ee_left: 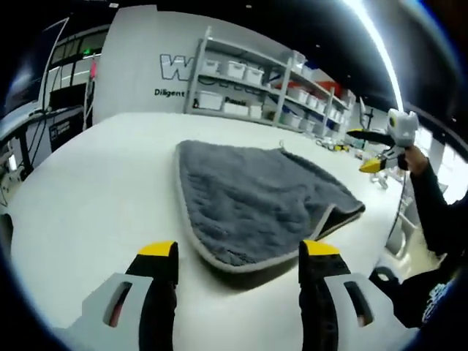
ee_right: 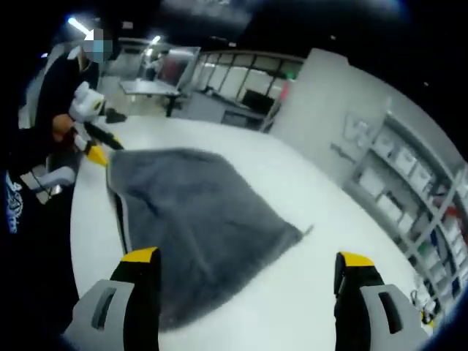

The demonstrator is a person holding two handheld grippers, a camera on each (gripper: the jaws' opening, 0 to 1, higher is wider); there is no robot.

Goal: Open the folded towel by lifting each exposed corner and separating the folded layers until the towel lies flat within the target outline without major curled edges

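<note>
Right, I've got both grippers hovering off the white table w/ nothing in them. Left gripper: jaws spread wide, yellow tips apart, aimed at the near rounded edge of the grey towel, which sits just past the tips toward 12 o'clock in the left gripper view. Right gripper likewise spread wide and empty; in the right gripper view the towel fills the area from 9 to 12 o'clock, its near edge running under my left jaw, bare table beneath the right jaw. Towel is folded: at abt 3 o'clock in the left gripper view I can see two layers stacked, pale trim on top and a dark gap under it, so that's the exposed edge to peel. A small hang loop pokes out at the far corner. Can't make out any target outline on the table. I read the wide spread as prep: jaws opened so they can drop over a corner and pinch one layer only. A person at the table's far side holds another gripper tool near the towel's far corner, tips close to the cloth; can't tell if it touches. No unfolding done yet, I'd say.
</note>
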